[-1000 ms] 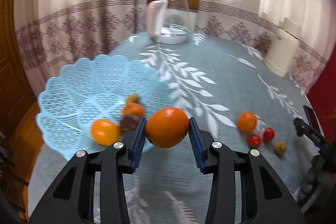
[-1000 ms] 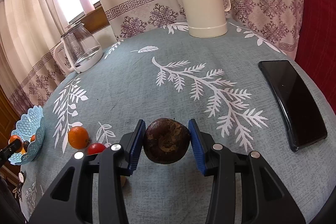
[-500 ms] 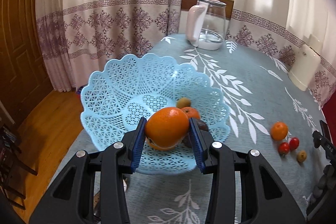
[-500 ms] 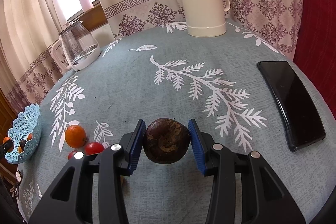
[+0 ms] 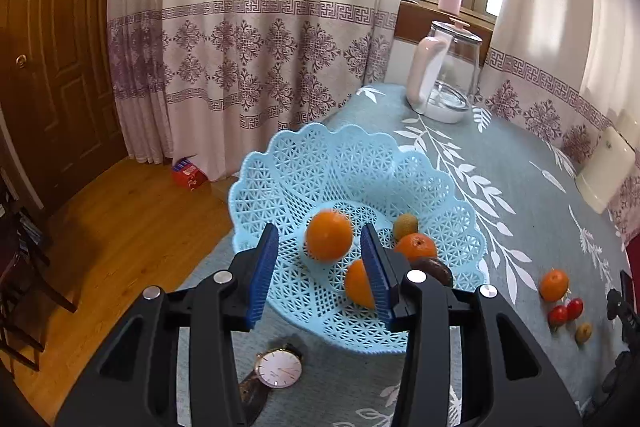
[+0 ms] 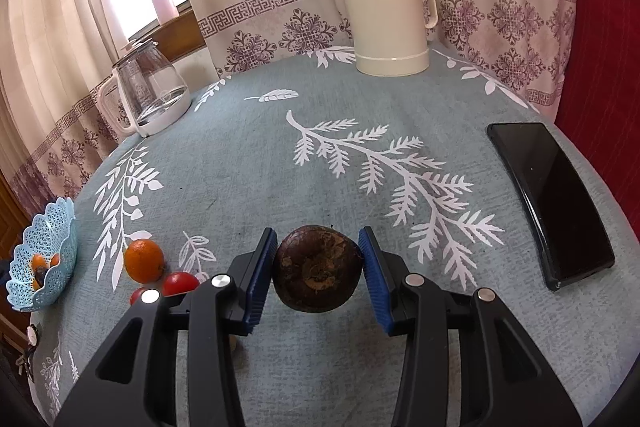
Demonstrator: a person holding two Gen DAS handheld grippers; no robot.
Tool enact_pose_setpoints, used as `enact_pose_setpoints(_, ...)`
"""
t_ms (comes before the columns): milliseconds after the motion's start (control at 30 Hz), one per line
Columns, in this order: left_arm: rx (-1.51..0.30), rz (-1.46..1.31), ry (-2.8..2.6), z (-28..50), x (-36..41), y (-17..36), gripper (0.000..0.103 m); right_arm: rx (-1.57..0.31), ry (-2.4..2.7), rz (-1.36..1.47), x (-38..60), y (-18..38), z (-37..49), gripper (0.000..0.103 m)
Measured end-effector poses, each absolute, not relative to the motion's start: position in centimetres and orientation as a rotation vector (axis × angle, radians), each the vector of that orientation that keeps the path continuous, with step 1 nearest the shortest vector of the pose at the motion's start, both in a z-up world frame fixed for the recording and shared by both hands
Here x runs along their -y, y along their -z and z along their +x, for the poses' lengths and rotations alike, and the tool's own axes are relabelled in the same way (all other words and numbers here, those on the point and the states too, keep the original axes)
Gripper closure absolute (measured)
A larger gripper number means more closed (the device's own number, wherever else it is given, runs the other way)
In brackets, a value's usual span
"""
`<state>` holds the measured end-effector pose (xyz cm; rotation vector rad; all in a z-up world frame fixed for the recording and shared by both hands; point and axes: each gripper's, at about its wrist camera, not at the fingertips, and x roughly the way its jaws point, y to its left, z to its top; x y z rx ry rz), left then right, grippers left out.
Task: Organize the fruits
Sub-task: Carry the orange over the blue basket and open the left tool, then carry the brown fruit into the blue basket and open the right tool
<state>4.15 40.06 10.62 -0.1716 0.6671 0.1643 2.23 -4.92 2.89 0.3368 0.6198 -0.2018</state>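
While my left gripper [image 5: 318,269] hangs over the pale blue lattice plastic basket [image 5: 280,183], its blue-padded jaws stand spread wide with nothing between them touching either pad. Seen through that gap, a round orange [image 5: 329,235] is in the basket; it looks slightly blurred, and I cannot tell whether it rests on the lattice or is just above it. Right of it in the basket lie a second orange with a stem dimple [image 5: 416,247], a small greenish-brown kiwi-like fruit [image 5: 405,225] on its far side, a dark brown fruit [image 5: 434,269] on its near side, and another orange [image 5: 357,283] partly hidden behind my right-hand pad. Near the basket's close rim, a wristwatch with a white dial [image 5: 279,370] lies on the grey-blue leaf-print tablecloth [image 5: 500,163]. Well to the right on the cloth sit a loose small orange [image 5: 554,284], two red cherry tomatoes [image 5: 566,311] and a small yellowish fruit [image 5: 583,332]. My right gripper [image 6: 317,273] is clamped on a dark brown round fruit with a rough hollow crown [image 6: 316,273], pinched from both sides and held above the cloth. Far behind it stands a cream thermos jug [image 6: 386,3], a glass kettle with a white handle [image 6: 150,91] to the far left, and a black smartphone [image 6: 550,203] to the right.
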Motion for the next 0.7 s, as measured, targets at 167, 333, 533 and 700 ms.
enact_pose_setpoints(167,-0.656,-0.176,-0.163,3.9,-40.4,-11.0,0.059,-0.609,0.156,0.309,3.1,-3.8,2.1,0.06)
enact_pose_setpoints(333,-0.633,-0.177,-0.171,3.7,-40.8,-11.6,0.046,-0.593,0.065,0.306,0.2,-5.2,2.3,0.06)
enact_pose_setpoints(533,-0.617,-0.194,-0.169,3.7,-41.5,-12.2,0.041,-0.579,-0.047,0.268,-4.3,-7.0,3.2,0.06)
enact_pose_setpoints(700,-0.588,-0.211,-0.171,3.5,-42.2,-13.0,0.029,-0.581,-0.141,0.226,-8.7,-8.2,4.4,0.06)
